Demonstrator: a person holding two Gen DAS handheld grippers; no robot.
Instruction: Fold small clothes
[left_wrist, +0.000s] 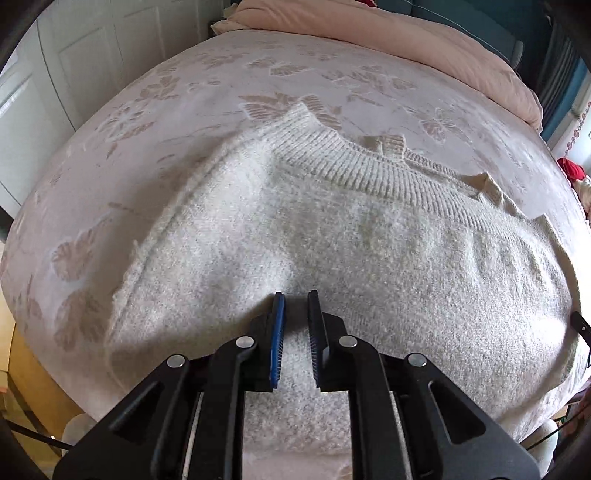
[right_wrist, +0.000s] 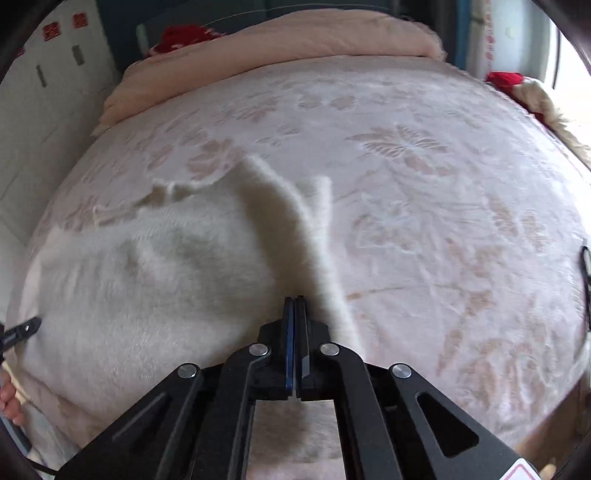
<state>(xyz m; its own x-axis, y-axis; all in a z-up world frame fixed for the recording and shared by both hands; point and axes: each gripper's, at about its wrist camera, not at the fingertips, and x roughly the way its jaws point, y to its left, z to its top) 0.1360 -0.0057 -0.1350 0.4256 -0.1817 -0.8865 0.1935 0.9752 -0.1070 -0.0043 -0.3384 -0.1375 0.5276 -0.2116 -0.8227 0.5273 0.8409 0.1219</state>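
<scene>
A fluffy white knitted sweater (left_wrist: 332, 251) lies on the bed, its ribbed band (left_wrist: 369, 166) toward the far side. My left gripper (left_wrist: 295, 295) hovers over the sweater's near middle with its jaws a little apart and nothing between them. In the right wrist view the same sweater (right_wrist: 166, 266) lies to the left. My right gripper (right_wrist: 294, 298) is shut on the sweater's right edge, and a fold of the knit (right_wrist: 288, 206) rises from it. The left gripper's tip (right_wrist: 26, 328) shows at the far left.
The bed is covered with a pale pink floral blanket (left_wrist: 221, 92), also seen in the right wrist view (right_wrist: 424, 203). A rolled peach duvet (right_wrist: 295, 40) lies across the far end. Red items (right_wrist: 504, 79) sit at the right edge. White cupboard doors (left_wrist: 74, 55) stand left.
</scene>
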